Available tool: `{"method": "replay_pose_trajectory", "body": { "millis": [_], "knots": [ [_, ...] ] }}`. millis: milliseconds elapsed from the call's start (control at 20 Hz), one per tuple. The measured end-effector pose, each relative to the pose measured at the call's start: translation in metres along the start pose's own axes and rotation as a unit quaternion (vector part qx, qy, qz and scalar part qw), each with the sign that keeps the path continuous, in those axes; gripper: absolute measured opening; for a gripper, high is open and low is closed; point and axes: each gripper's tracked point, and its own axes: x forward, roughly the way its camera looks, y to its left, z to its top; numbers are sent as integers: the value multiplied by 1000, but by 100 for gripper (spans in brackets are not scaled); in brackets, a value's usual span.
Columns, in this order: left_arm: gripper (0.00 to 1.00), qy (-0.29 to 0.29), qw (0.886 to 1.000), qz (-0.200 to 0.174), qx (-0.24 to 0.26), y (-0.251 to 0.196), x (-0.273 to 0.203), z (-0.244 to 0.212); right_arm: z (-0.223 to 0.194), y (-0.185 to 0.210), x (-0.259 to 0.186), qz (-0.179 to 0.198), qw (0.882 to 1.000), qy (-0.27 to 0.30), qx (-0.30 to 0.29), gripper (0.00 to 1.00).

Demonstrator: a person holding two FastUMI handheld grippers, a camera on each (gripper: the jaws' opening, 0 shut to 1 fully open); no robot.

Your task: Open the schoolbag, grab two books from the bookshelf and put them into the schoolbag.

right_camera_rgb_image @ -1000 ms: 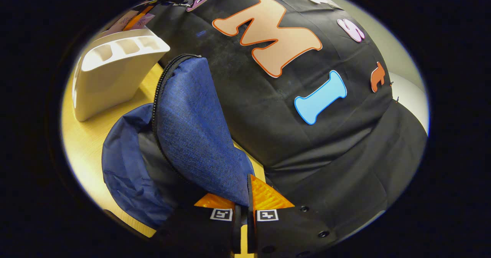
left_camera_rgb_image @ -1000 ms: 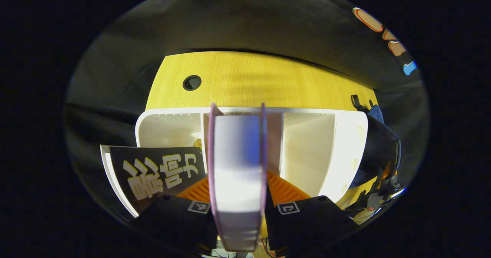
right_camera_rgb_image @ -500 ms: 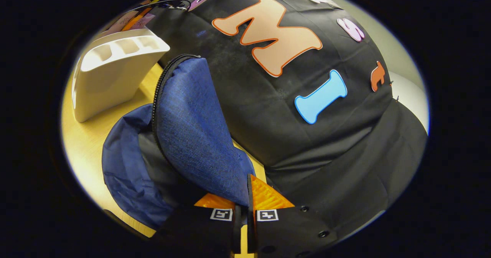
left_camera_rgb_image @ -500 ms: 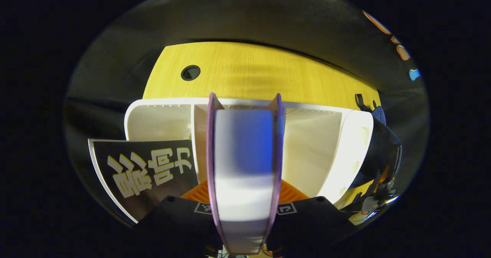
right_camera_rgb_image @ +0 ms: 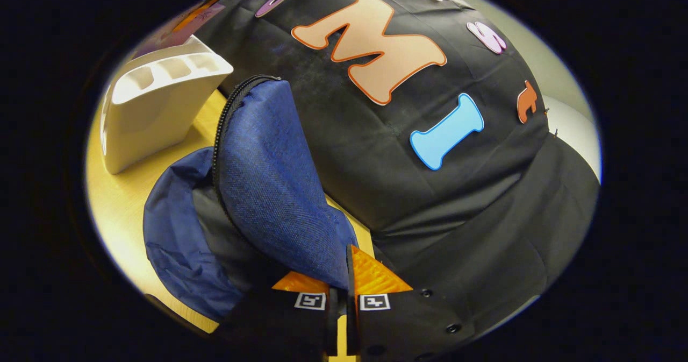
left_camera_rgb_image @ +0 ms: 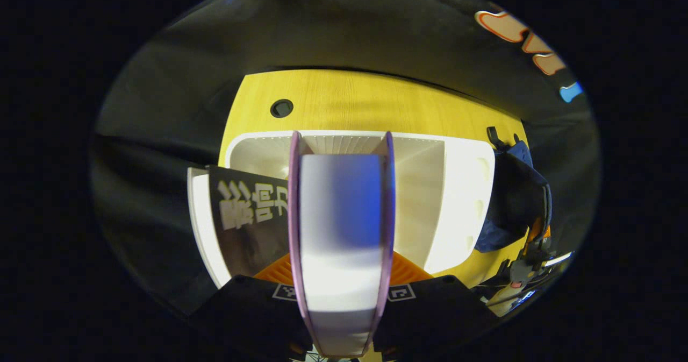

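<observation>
left gripper view: the left gripper (left_camera_rgb_image: pixel 341 284) has its jaws closed on a book (left_camera_rgb_image: pixel 341 233) with a purple cover, gripped across its thickness so the pale page edges face the camera. the book is upright above the middle compartment of the white bookshelf (left_camera_rgb_image: pixel 462 200), apparently lifted clear of it. a second, black-covered book (left_camera_rgb_image: pixel 250 222) leans in the shelf's left compartment, probably the next one to fetch. the shelf stands on the yellow tabletop (left_camera_rgb_image: pixel 365 104), with the blue schoolbag (left_camera_rgb_image: pixel 510 200) just beside its right end.

right gripper view: the right gripper (right_camera_rgb_image: pixel 338 297) has its jaws nearly together, pinching the edge of the schoolbag's flap (right_camera_rgb_image: pixel 269 190) and holding it raised. this likely keeps the dark mouth of the bag (right_camera_rgb_image: pixel 215 233) open to receive the book.
</observation>
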Motion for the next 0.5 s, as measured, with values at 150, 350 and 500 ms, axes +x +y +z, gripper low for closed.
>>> {"method": "replay_pose_trajectory", "body": {
  "millis": [150,350,500],
  "knots": [
    [40,-11,1000,-10,-12,-9,-33,-10,-1,1,-2,6,1000,-3,4,7],
    [40,-35,999,-16,-20,-21,-75,-22,-4,-1,-4,13,1000,-8,10,7],
    [39,-56,998,-10,-16,-27,-105,-37,-6,-7,-3,14,1000,-11,20,7]
  ]
}}
